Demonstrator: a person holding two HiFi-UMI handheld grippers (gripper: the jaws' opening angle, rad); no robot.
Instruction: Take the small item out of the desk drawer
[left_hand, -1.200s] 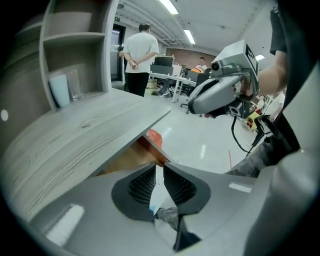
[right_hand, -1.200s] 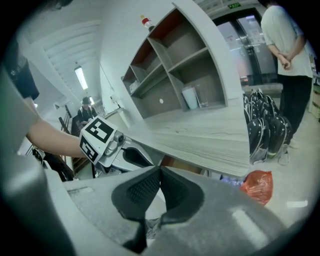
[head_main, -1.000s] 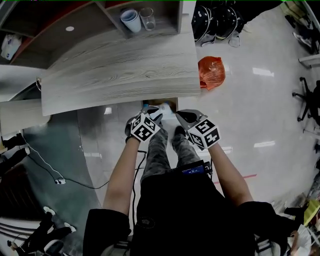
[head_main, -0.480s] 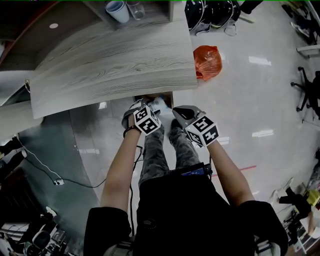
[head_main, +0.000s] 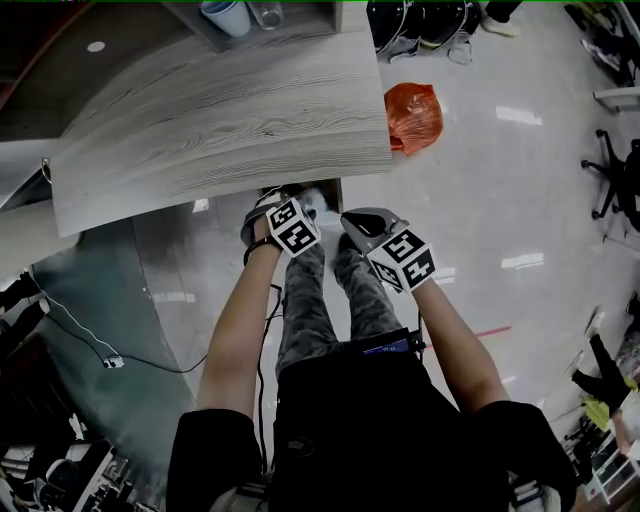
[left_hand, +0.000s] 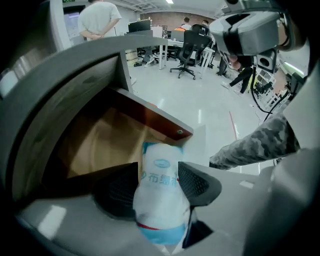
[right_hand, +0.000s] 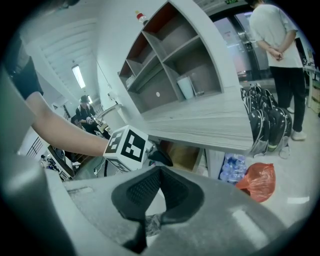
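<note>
Right now the grey wood-grain desk (head_main: 220, 120) fills the upper part of the head view, and both your grippers sit just below its front edge, above your knees. Under that edge the drawer (left_hand: 155, 116) stands open, its brown wooden inside showing in the left gripper view.

Your left gripper (left_hand: 159, 175) points steeply down at the drawer's open corner. The white packet (left_hand: 161, 195) with blue print lies lengthwise right between its jaws. The packet's far end reaches past the fingertips towards the drawer's front corner, and its near end, with a red line and a blue band, bulges out towards the camera. Those jaws have just been opening and now stand spread wide, one dark ribbed pad on each side of the packet. The pads sit just beside its sides, and you cannot tell whether they touch it or whether it rests on the drawer bottom.

Your right gripper (right_hand: 162, 170) hangs just beside the left one, angled towards the desk's underside. Its jaws are pressed together at the tips, with nothing visibly pinched between them.
</note>
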